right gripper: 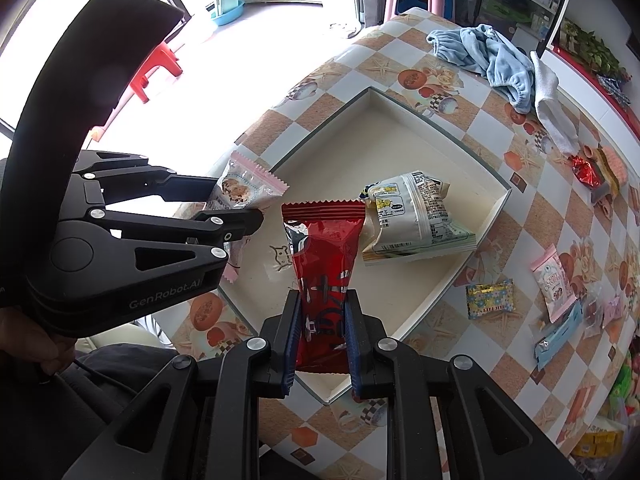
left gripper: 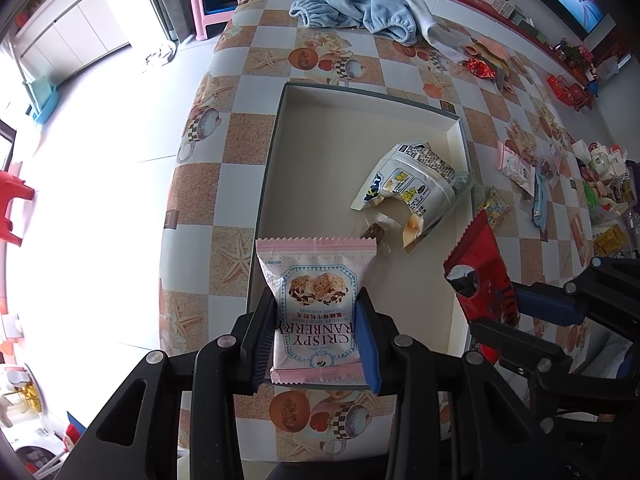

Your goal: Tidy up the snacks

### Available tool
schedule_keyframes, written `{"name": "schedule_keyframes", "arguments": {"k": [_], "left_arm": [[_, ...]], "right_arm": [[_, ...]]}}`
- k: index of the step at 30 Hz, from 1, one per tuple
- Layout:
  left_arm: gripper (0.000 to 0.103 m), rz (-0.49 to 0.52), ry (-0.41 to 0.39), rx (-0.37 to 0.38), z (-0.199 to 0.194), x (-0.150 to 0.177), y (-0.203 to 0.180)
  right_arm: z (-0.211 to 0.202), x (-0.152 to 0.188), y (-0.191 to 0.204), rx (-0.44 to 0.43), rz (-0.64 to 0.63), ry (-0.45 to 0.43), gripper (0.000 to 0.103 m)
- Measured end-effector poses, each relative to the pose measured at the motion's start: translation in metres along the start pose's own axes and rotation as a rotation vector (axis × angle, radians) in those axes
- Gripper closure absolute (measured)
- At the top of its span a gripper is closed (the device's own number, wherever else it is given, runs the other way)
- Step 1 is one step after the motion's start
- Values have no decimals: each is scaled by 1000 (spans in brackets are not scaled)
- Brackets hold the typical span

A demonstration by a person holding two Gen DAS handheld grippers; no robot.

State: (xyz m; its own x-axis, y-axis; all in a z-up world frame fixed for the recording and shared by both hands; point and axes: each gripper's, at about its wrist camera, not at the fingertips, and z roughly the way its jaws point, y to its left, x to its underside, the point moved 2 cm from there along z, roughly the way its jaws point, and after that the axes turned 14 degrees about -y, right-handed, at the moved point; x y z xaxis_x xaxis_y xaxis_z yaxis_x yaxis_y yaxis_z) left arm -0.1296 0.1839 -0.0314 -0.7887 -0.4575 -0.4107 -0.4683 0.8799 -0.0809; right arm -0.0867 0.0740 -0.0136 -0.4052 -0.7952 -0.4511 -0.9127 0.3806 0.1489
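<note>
The left hand-held gripper (left gripper: 316, 332) was clamped on one pink cranberry snack packet (left gripper: 316, 300), both pads pressed to its sides, the packet hanging over the near left corner of the shallow box (left gripper: 276, 128). The right hand-held gripper (right gripper: 320, 332) was closed on one red snack packet (right gripper: 324, 264), held above the near part of the same box. Both pointed steeply downward.

One box stood on the checkered worktop (left gripper: 240, 80). Inside it lay one white-and-silver bag (left gripper: 416, 180) near the far right wall, with one small dark-wrapped sweet (left gripper: 374, 234) just beside it on the box floor.

Outside the box, to the right, further snacks lay scattered on the worktop: one second pink packet (right gripper: 554, 280), one small flowered packet (right gripper: 490, 294), one light blue wrapper (right gripper: 558, 334) and one small red foil packet (right gripper: 586, 172) could be counted; the heap at the far right edge was too crowded to count. One light blue cloth (left gripper: 356, 8) and one white cloth (right gripper: 554, 100) lay at the far end. Beyond the worktop stood one pink stool (left gripper: 214, 0) and one red stool (left gripper: 12, 208) on the floor.
</note>
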Motion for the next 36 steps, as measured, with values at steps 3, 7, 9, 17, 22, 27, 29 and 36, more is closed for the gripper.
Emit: {"name": "schedule_keyframes", "arguments": {"k": [3,7,9,17,22,27,29,36], "left_arm": [[62,1,0,0,0,0,0],[62,0,0,1,0,0,0],[62,-1,0,1,0,0,1],[61,-2,6,-7,1,0,2],[53,-18,18,-17,2,-1,7],[30,-35,-2,-11,-2,-3,4],[30,-28,-2,-9,-2,-3,0],[30,3,11,1,1,1,-18]], "right_arm": [[0,0,0,0,1,-1,81],[0,0,0,0,2,-1,81],[0,0,0,-2,-1,0,81],[1,-1,2,-4,-12,-4,81],[-1,0,4,-11,-34,-5,80],[-6,1,-2,13,-19,-21,28],[-10,1,-5,19,-10,-36,28],[-16,19,-21,62,45,-31,28]]}}
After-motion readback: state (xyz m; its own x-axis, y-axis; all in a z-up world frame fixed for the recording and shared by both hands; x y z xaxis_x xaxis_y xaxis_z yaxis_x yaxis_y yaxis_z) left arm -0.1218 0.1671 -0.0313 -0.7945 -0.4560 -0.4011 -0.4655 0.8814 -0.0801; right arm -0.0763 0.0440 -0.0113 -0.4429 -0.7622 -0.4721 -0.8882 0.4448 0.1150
